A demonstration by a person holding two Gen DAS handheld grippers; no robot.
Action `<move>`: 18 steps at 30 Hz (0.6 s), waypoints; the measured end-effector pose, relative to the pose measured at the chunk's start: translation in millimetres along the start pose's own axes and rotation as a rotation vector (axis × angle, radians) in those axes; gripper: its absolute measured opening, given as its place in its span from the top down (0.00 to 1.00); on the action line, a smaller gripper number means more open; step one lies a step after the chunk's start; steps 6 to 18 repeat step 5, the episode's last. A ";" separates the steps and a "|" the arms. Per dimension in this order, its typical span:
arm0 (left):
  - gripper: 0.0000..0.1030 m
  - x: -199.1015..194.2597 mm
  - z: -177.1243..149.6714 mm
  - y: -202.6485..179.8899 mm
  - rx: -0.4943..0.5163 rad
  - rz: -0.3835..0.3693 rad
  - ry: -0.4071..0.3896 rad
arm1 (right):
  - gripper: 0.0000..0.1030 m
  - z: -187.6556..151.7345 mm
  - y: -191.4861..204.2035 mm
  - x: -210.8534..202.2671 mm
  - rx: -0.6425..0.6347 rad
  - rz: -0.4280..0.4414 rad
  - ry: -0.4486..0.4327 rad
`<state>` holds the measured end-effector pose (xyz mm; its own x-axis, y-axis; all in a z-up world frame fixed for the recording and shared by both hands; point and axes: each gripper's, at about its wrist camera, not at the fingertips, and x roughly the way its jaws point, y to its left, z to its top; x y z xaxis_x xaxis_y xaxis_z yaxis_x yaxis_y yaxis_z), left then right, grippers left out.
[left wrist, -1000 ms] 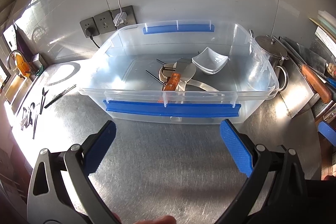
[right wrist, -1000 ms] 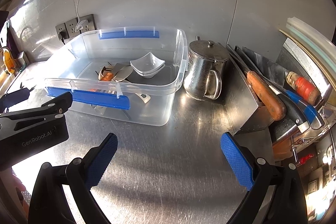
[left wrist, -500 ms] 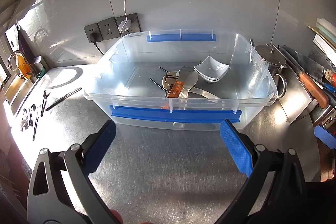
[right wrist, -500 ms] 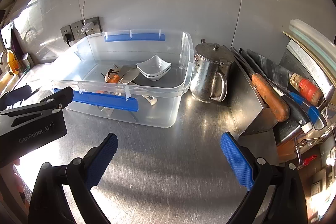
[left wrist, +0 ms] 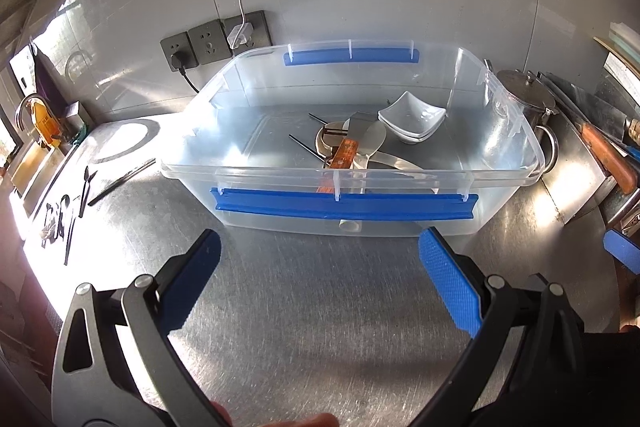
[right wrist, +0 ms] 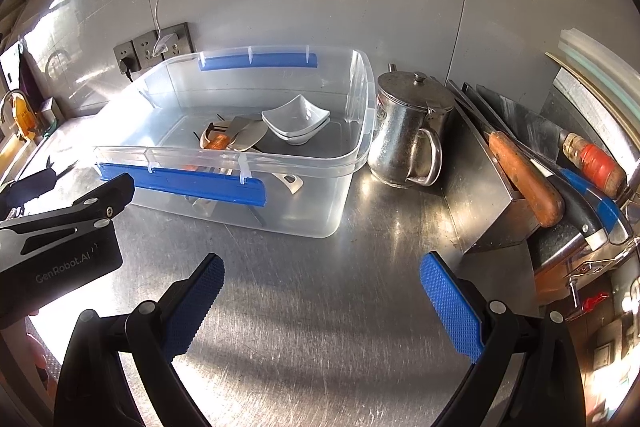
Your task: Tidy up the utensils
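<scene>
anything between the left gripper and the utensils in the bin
Yes: the near wall of the clear bin with its blue latch stands between the open left gripper and the utensils. Its top is open, so reaching over the rim looks clear.

Both wrist views low, near counter – share bin (left wrist: 360, 175).

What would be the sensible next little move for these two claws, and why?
Probably the left claw should ease forward over the clear bin's near rim, toward the orange-handled utensil. Both claws are open and empty above the steel counter, the right claw further right, and the utensils lie jumbled beside the white bowls.
</scene>
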<state>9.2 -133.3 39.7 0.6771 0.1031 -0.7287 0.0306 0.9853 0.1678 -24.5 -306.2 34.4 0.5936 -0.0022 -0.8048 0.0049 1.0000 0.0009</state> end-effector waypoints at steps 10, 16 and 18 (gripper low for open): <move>0.08 12.7 -12.1 3.3 0.007 0.006 0.049 | 0.05 -3.7 5.8 11.9 -0.012 0.008 0.038; 0.08 12.7 -12.1 3.3 0.007 0.006 0.049 | 0.05 -3.7 5.8 11.9 -0.012 0.008 0.038; 0.08 12.7 -12.1 3.3 0.007 0.006 0.049 | 0.05 -3.7 5.8 11.9 -0.012 0.008 0.038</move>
